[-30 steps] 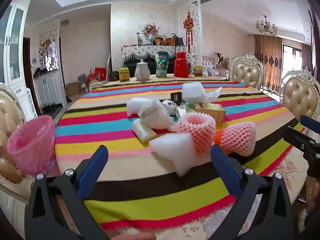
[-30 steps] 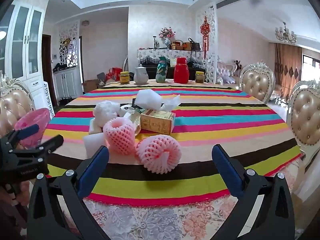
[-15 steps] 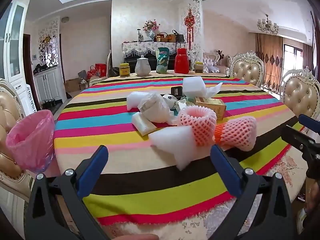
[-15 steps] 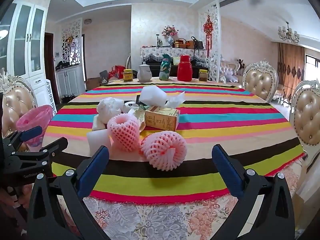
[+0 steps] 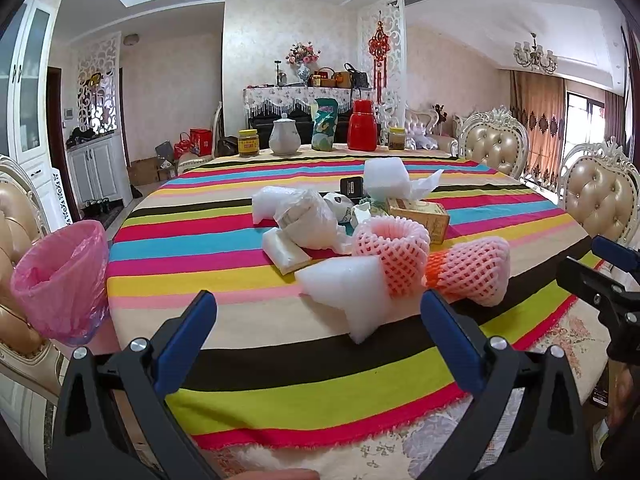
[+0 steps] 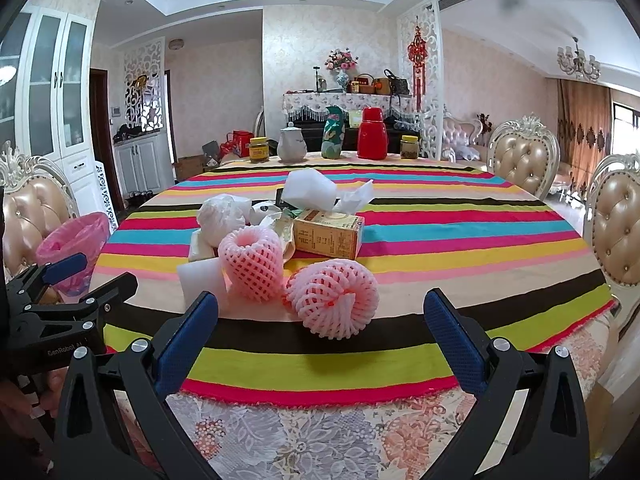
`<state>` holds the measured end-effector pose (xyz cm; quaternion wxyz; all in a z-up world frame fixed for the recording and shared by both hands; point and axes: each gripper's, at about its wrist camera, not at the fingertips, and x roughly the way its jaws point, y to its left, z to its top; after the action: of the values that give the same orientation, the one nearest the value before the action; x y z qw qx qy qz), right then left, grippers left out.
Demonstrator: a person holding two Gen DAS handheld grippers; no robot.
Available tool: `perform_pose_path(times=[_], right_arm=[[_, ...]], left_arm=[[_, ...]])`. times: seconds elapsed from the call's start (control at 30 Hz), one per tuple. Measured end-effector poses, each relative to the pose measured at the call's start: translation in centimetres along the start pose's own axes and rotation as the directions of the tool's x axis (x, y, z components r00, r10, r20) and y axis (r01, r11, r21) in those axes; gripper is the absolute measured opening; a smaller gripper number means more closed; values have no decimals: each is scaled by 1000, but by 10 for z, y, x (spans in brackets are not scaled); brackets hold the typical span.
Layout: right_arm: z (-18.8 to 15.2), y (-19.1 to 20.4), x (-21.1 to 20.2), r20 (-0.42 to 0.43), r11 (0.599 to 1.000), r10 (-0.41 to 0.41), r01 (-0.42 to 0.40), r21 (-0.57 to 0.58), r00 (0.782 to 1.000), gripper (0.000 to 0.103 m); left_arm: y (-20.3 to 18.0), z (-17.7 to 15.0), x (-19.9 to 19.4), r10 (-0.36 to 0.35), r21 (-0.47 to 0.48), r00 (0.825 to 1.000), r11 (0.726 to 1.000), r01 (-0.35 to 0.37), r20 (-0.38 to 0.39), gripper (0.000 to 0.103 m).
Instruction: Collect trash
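Both tongs, left (image 5: 316, 340) and right (image 6: 320, 340), gaped wide and empty. At frame centre on the desk (image 6: 460, 240), the pink foam fruit net (image 6: 332, 304) looked light and squashy; pinching its rim seemed best.

Two pink foam-net fruit sleeves (image 6: 251, 265) (image 6: 333, 305); one yellow-brown cardboard box (image 6: 329, 237); one pink-lined waste bin (image 5: 60, 280); two glass jars with yellow lids (image 6: 258, 149) (image 6: 409, 146); one red thermos (image 6: 371, 133); one white ceramic teapot (image 6: 291, 145).
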<state>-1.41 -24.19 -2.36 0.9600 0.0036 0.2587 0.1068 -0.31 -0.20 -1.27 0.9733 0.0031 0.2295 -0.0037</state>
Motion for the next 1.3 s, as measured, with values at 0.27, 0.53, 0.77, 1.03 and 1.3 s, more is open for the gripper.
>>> perform_pose_path(times=[0.27,0.53,0.77,1.03,1.3], right_arm=[[1,-3,0,5,1000,3,-3,12,1000,96],[1,-3,0,5,1000,4,-4,12,1000,96],[1,-3,-1,5,1000,5,-5,14,1000,96],[1,-3,-1,3,1000,3,-3,16,1000,96],[2,-4,-1,6,1000,4,-4,30,1000,96]], left_arm=[[0,0,-1,-2,-2,1000,1000,2,1,99],[0,0,-1,-1,-2,1000,1000,1,2,99],[1,1,-1,2,-7,1000,1000,-2,5,99],[2,1,-1,-1,-6,1000,1000,1,5,99],[2,2,0,0,-5,1000,1000,0,6,99]])
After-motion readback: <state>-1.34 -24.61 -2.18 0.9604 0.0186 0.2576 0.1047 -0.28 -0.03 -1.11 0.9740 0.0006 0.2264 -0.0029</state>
